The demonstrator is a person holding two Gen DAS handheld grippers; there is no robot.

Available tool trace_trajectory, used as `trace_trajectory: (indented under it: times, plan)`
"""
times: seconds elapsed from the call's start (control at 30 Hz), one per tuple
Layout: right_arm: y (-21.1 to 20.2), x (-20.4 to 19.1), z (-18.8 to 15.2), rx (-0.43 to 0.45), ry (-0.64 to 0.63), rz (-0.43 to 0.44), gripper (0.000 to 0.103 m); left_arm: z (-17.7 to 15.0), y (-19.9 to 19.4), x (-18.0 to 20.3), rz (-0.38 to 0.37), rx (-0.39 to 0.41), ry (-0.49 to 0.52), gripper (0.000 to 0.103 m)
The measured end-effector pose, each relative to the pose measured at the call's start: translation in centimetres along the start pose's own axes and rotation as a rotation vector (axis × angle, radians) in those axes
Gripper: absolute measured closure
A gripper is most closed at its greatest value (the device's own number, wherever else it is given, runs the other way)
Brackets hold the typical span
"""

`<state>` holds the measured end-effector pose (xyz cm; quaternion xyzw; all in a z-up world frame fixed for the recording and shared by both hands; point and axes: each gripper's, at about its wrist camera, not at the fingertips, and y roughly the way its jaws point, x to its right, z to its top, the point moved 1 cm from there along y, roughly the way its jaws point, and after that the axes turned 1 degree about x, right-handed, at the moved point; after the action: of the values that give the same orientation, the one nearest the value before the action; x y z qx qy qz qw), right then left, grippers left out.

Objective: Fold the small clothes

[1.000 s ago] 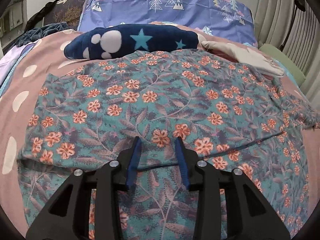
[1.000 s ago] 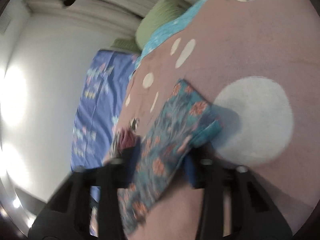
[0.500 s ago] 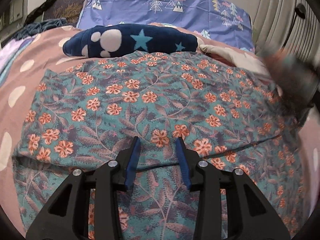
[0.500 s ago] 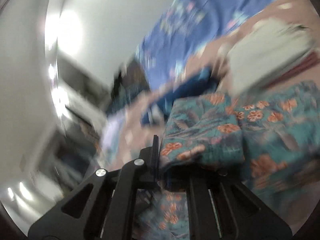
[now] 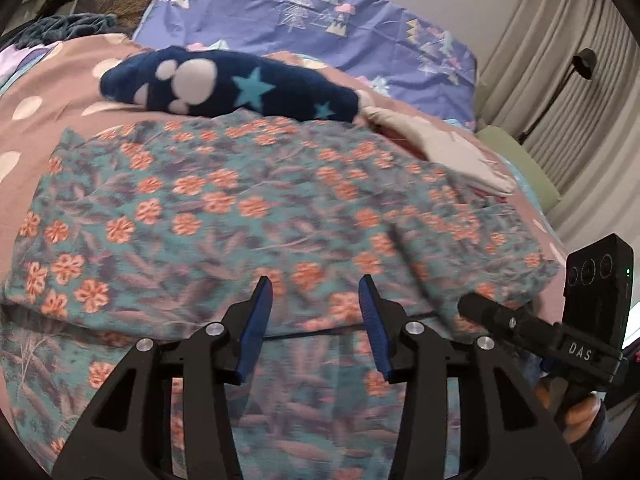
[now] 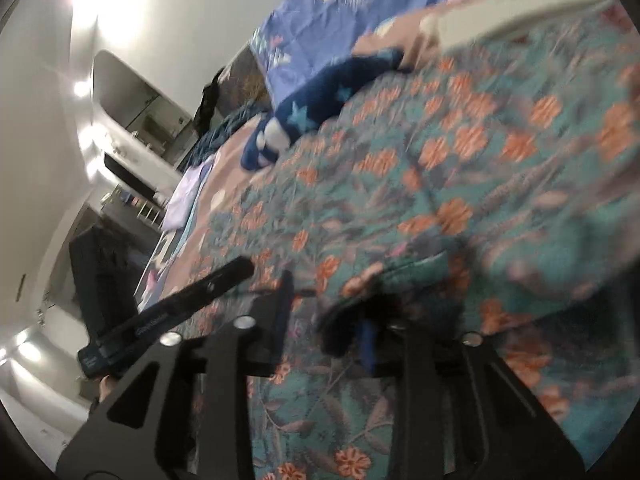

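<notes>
A teal garment with orange flowers lies spread on the bed, its right part folded over onto the middle. My left gripper is open and empty, just above the garment's near fold. My right gripper shows in the left wrist view at the garment's right edge. In the right wrist view a fold of the teal garment lies across its right finger; the jaws stand apart, and the frame is blurred.
A navy fleece item with stars and a paw print lies behind the garment. A beige cloth lies to its right. A blue patterned pillow is at the back. The bed cover is pink with white dots.
My right gripper swung the garment's right part over onto the middle and now sits low at the right edge. My left gripper moved little and stayed open.
</notes>
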<state>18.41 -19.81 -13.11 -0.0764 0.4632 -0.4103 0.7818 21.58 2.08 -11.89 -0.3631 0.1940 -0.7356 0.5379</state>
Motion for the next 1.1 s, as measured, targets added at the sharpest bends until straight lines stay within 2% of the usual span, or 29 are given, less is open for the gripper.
trace_trajectory:
  times: [0.07,0.13,0.2,0.27,0.3,0.33,0.37,0.4,0.5,0.63,0.7,0.87,0.9,0.97,1.1]
  plan:
    - [-2.0,0.4,1.2,0.058,0.013,-0.033,0.057,0.1,-0.4,0.6,-0.001,0.010,0.021,0.057]
    - [-2.4,0.6,2.2,0.103,0.039,-0.047,0.056,0.3,-0.6,0.6,-0.003,0.017,0.023,0.057]
    - [-1.5,0.4,3.1,0.101,0.052,-0.021,0.056,0.5,-0.7,0.1,0.008,0.019,0.001,0.057]
    - [-0.6,-0.5,3.5,0.062,0.024,0.069,0.056,0.5,-0.9,-0.6,0.003,0.017,-0.036,0.057]
    - [-0.5,-0.9,3.5,0.036,0.013,0.135,0.056,0.4,-1.0,-0.9,-0.010,0.013,-0.048,0.057]
    - [-0.3,-1.6,3.3,0.000,-0.001,0.238,0.056,0.2,-1.1,-1.0,-0.030,0.005,-0.054,0.057]
    - [-0.5,-2.0,3.0,-0.021,-0.020,0.296,0.056,-0.1,-1.2,-1.1,-0.047,-0.005,-0.051,0.057]
    - [-0.7,-2.3,2.7,-0.032,-0.049,0.311,0.054,-0.3,-1.1,-1.1,-0.060,-0.016,-0.050,0.057]
    - [-1.3,-2.6,1.4,-0.062,-0.149,0.237,0.047,-0.4,-0.9,-1.1,-0.095,-0.041,-0.063,0.055]
    - [-0.9,-0.9,-0.6,-0.128,-0.124,0.161,0.047,-0.4,0.1,-0.4,-0.146,-0.072,-0.091,0.055]
    - [-1.2,-0.2,-0.6,-0.121,-0.094,0.155,0.048,-0.4,0.6,0.2,-0.164,-0.086,-0.087,0.055]
    - [-1.8,0.3,-0.9,-0.112,-0.099,0.118,0.048,-0.3,1.5,2.1,-0.150,-0.108,-0.040,0.054]
    - [-1.5,0.1,-1.0,-0.112,-0.107,0.113,0.047,-0.3,1.4,2.5,-0.161,-0.106,-0.036,0.052]
    - [-1.3,-0.1,-1.0,-0.114,-0.116,0.110,0.046,-0.2,1.3,2.8,-0.163,-0.104,-0.031,0.040]
    - [-0.8,-0.1,-0.8,-0.117,-0.114,0.113,0.046,-0.5,1.1,3.9,-0.147,-0.103,0.034,0.040]
